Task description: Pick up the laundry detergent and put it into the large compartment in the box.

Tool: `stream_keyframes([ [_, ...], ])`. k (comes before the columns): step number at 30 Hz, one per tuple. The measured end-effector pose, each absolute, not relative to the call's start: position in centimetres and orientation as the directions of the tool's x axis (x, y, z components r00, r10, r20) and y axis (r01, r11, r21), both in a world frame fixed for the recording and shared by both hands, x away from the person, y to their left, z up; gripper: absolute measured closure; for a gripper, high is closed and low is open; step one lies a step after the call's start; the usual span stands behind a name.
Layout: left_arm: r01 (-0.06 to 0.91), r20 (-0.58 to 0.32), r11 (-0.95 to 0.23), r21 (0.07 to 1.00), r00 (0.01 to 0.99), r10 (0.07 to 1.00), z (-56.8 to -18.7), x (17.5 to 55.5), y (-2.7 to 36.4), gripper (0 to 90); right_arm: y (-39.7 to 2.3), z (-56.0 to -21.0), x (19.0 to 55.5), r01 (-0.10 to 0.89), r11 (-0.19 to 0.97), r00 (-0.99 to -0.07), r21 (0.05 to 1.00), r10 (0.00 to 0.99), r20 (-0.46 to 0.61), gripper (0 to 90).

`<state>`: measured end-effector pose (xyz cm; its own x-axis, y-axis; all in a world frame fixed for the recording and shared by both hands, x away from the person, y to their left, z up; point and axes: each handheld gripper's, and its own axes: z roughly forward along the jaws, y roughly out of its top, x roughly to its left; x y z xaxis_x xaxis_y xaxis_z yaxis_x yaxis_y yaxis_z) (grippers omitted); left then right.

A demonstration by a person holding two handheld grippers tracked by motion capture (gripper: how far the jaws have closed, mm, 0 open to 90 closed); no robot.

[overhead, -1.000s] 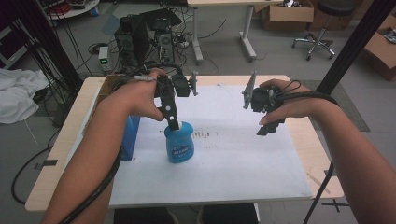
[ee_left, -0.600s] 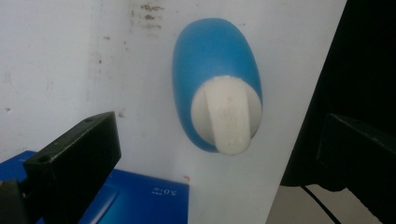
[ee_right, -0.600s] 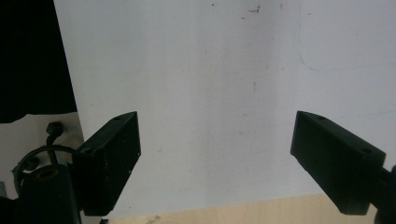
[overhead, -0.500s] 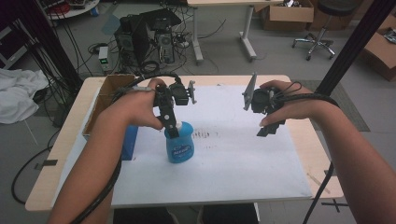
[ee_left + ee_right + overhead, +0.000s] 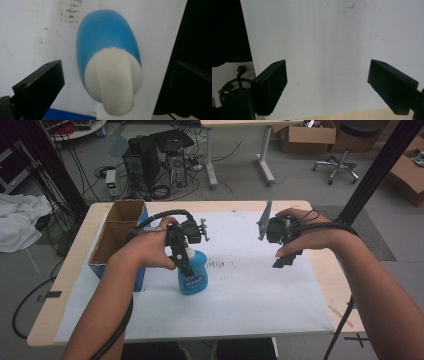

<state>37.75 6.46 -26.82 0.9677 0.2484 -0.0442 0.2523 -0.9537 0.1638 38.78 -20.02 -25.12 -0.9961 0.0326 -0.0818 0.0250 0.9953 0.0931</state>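
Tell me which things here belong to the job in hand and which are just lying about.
In the job: blue bottle with its white cap, left gripper open over it.
Lying about: cardboard box, right gripper open over the white sheet.

- We see a white sheet (image 5: 250,295) covering most of the wooden table (image 5: 70,290), with dark smudges near its middle.
- We see an open cardboard box (image 5: 117,232) at the table's left edge.
- Beyond the table, we see computer towers (image 5: 155,162) among tangled cables, an office chair (image 5: 345,150), and white cloth (image 5: 17,222) on the floor.
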Motion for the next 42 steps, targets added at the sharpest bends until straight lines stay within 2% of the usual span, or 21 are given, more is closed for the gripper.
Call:
stream_keyframes([
  [9, 0.258, -0.053, -0.944, 0.206, 0.966, 0.252, -27.7, 37.6, 6.5, 0.0, -20.0, -25.5, 38.8, 0.02, 0.995, -0.997, 0.098, 0.028, -0.078, 16.1],
  [34, 0.249, -0.027, -0.963, 0.106, 0.968, 0.248, -29.2, 38.3, 5.0, 0.4, -19.8, -26.5, 38.8, 0.006, 0.994, -0.998, 0.108, 0.013, -0.066, 16.1],
  [42, 0.246, -0.024, -0.964, 0.105, 0.969, 0.245, -29.5, 38.4, 4.7, 2.7, -19.8, -26.7, 38.9, 0.011, 0.994, -0.998, 0.113, 0.018, -0.06, 16.1],
])
